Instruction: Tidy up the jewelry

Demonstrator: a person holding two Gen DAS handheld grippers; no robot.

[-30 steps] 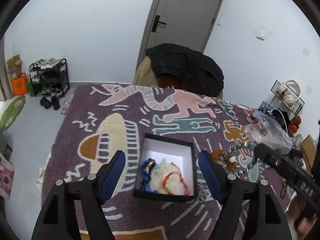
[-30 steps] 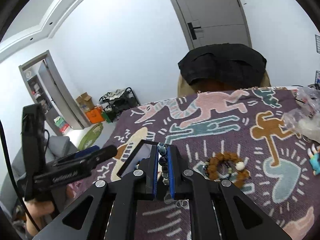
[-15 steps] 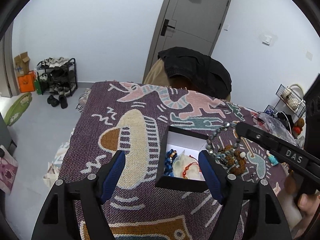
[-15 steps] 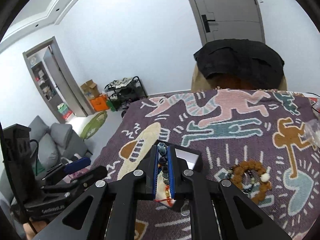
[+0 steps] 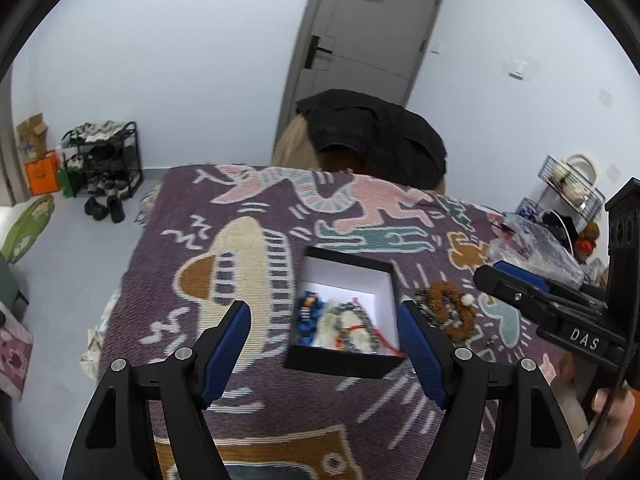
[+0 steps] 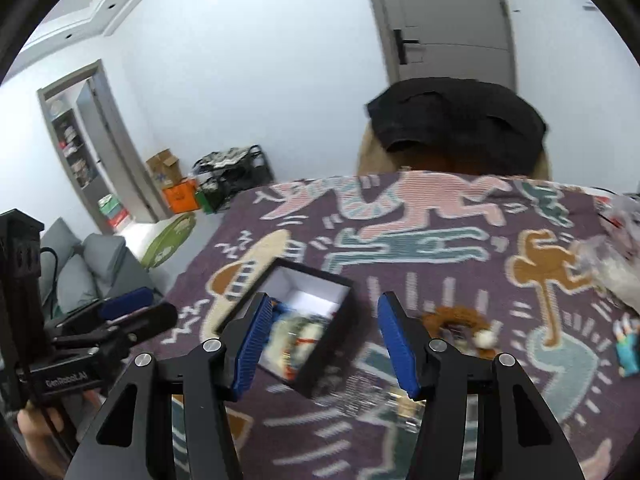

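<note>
Release step in hand: right tool (image 6: 320, 336) opening, empty, above black box (image 6: 320, 354) holding beaded pieces just ahead; left tool (image 5: 322, 350) wide, empty; next calls for reaching right to brown bracelet (image 6: 460, 328) on desk (image 6: 440, 432).

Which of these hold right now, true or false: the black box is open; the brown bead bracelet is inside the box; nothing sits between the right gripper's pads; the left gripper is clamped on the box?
1. The black box is open. True.
2. The brown bead bracelet is inside the box. False: it lies on the patterned blanket, beside the box.
3. Nothing sits between the right gripper pads. True: its jaws are opening, empty.
4. The left gripper is clamped on the box. False: its jaws stand wide, clear of it.
</note>
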